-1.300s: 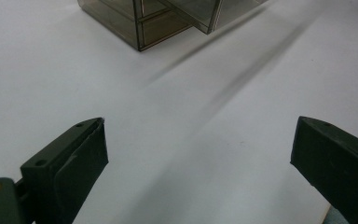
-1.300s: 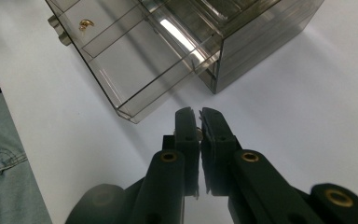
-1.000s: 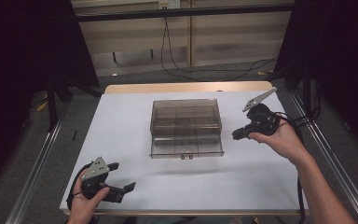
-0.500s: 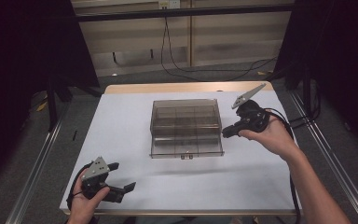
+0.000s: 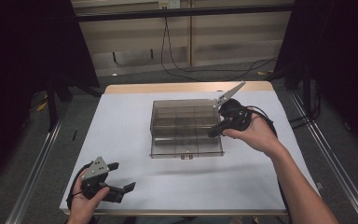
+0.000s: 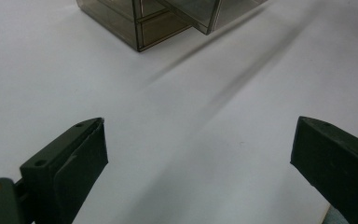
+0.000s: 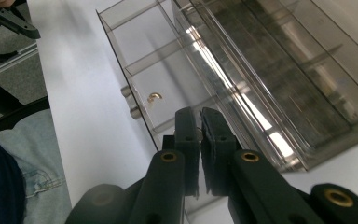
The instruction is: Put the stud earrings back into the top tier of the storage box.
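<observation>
A smoky clear compartment box (image 5: 186,126) with a small brass latch (image 5: 186,157) on its front wall lies mid-table. My right gripper (image 5: 212,134) hangs at the box's right side near the front corner, jaws shut. In the right gripper view the pads (image 7: 189,126) press together with a thin slit just above the box (image 7: 279,70) rim, beside the latch (image 7: 154,98); I cannot tell if they touch it. My left gripper (image 5: 123,176) rests open at the table's front left. Its jaws stand wide apart over bare white table (image 6: 200,123), the box's corner (image 6: 140,28) beyond.
The white table (image 5: 121,126) has open room left of and in front of the box. Metal rails (image 5: 37,177) run along both sides. Cables (image 5: 182,70) lie on the floor behind. The person's leg (image 7: 23,163) is below the front edge.
The right gripper has moved left from beside the box to its right front corner. The left gripper and the box have stayed put.
</observation>
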